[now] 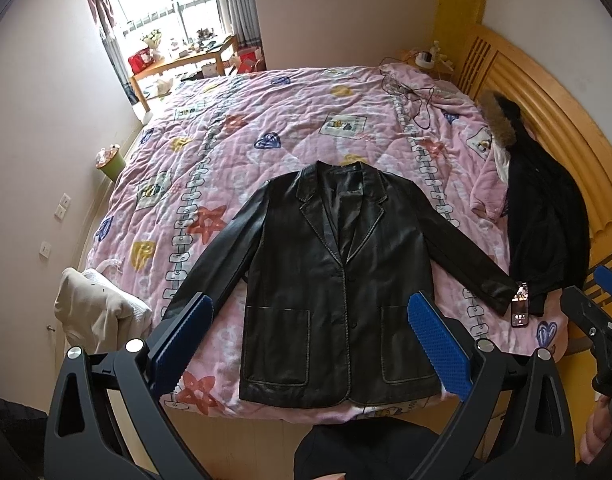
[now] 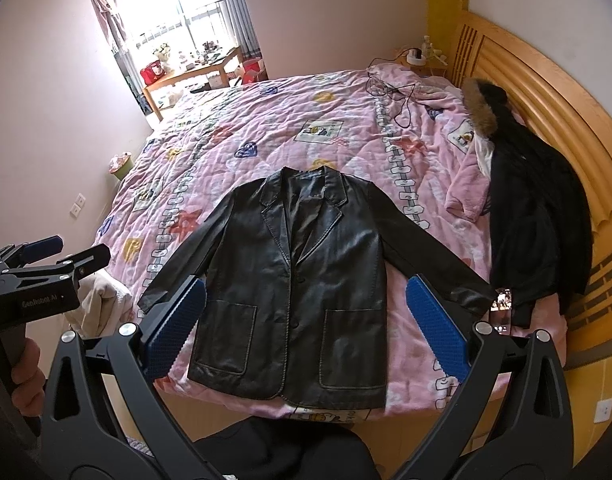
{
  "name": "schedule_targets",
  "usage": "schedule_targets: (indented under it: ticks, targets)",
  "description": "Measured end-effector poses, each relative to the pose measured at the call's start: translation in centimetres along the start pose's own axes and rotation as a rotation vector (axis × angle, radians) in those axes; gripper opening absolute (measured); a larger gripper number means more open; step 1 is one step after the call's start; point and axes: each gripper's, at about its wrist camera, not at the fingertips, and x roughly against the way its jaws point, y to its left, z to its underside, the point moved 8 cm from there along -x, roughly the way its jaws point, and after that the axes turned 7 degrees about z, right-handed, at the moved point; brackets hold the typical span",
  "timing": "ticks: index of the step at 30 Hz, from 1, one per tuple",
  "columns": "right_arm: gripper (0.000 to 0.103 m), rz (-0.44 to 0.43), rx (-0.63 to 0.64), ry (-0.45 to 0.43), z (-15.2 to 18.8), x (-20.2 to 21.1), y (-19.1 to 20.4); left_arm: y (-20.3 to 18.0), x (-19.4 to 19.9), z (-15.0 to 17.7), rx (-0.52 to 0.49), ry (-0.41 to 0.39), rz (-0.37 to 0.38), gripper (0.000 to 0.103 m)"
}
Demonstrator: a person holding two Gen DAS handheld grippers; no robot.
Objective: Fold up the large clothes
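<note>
A black leather jacket lies flat and face up on the pink quilt, collar away from me, both sleeves spread out to the sides; it also shows in the right wrist view. My left gripper is open and empty, held above the jacket's hem near the bed's front edge. My right gripper is open and empty, also above the hem. The left gripper also shows at the left of the right wrist view, and the right gripper at the right edge of the left wrist view.
A phone lies by the jacket's right cuff. A black fur-hooded coat and a pink garment lie by the wooden headboard. Cables lie at the far right. A beige cloth pile sits left of the bed.
</note>
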Motion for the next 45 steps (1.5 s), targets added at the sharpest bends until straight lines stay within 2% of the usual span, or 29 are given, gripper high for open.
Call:
schedule_targets:
  ticks: [11,15,21,25,31,36,40,45]
  targets:
    - [0.098,-0.045,0.062,0.01,-1.2,-1.3,0.6,1.2,0.3,-0.5,0.078,-0.001,-0.027,0.095]
    - [0.098,-0.044,0.129,0.007,-1.6,-1.8,1.5,1.7,0.2,-0.8,0.126,0.004,-0.052,0.095]
    - [0.098,-0.103,0.202,0.05,-1.8,-3.4,3.4,3.8,0.4,-0.5,0.197,0.011,-0.11,0.095]
    - [0.098,-0.116,0.232,0.059,-2.0,-3.9,4.3,5.2,0.6,-0.2,0.233,0.009,-0.121,0.095]
    - [0.098,-0.101,0.23,0.046,-2.8,-4.2,5.4,6.6,0.4,-0.1,0.244,0.001,-0.093,0.095]
    - [0.098,-0.064,0.21,0.044,-3.7,-5.1,7.0,8.4,-1.0,-0.4,0.263,0.011,-0.038,0.095]
    - [0.098,-0.028,0.203,0.058,-4.2,-6.3,9.0,12.0,-2.7,-0.7,0.301,0.022,-0.01,0.095]
    - [0.098,0.008,0.264,0.09,-4.4,-9.0,13.4,18.0,-6.0,-0.3,0.404,0.045,0.005,0.095]
